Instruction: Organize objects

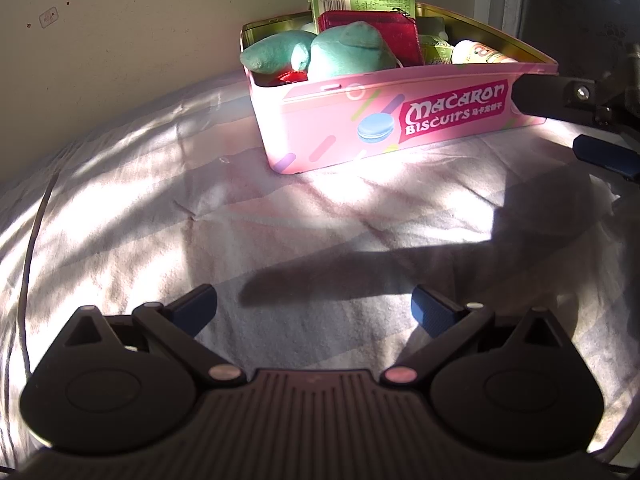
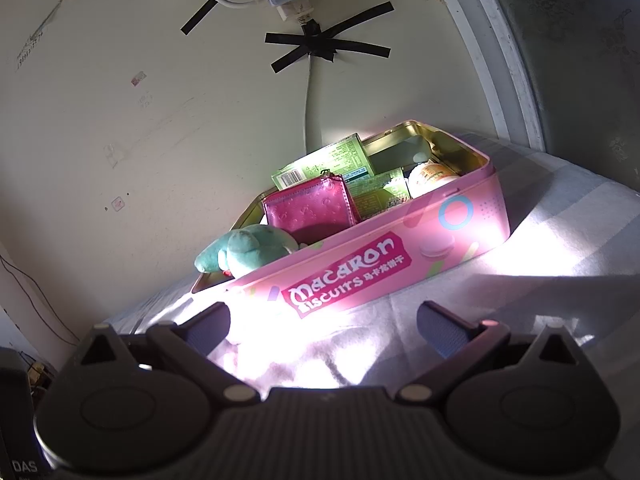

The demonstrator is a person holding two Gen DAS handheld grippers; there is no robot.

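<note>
tin ahead of both grippers, right one nearer

both tools empty. left gripper (image 1: 314, 307): fingers spread wide, nothing between them, only striped bedsheet (image 1: 168, 216) under it. right gripper (image 2: 323, 322): the same, spread and holding nothing.

the pink macaron tin (image 1: 400, 120) sits on the sheet against the wall (image 1: 120, 40). lid off, already loaded: teal plush (image 1: 320, 52) at one end and spilling over the rim, red wallet (image 1: 384, 32) standing behind it, green carton (image 1: 360, 2) leaning at the back, a small bottle (image 1: 476, 53) toward the other end.

from the left wrist view the tin lies at about 1 o'clock, well apart, a wide stretch of sheet between. from the right wrist view it sits at 12 to 1 o'clock, near wall just beyond the fingertips. the right gripper also shows at the left view's 3 o'clock edge, right by the tin's end. so the right hand is the nearer.

long axis: runs across both views, printed long wall facing the tools; in the right view it climbs from 8 to 2 o'clock, plush end low.

no loose item on the visible sheet. my read: the sorting looks nearly done. any next reach goes forward and up over the near wall; the plush overhang is the likeliest snag.
</note>
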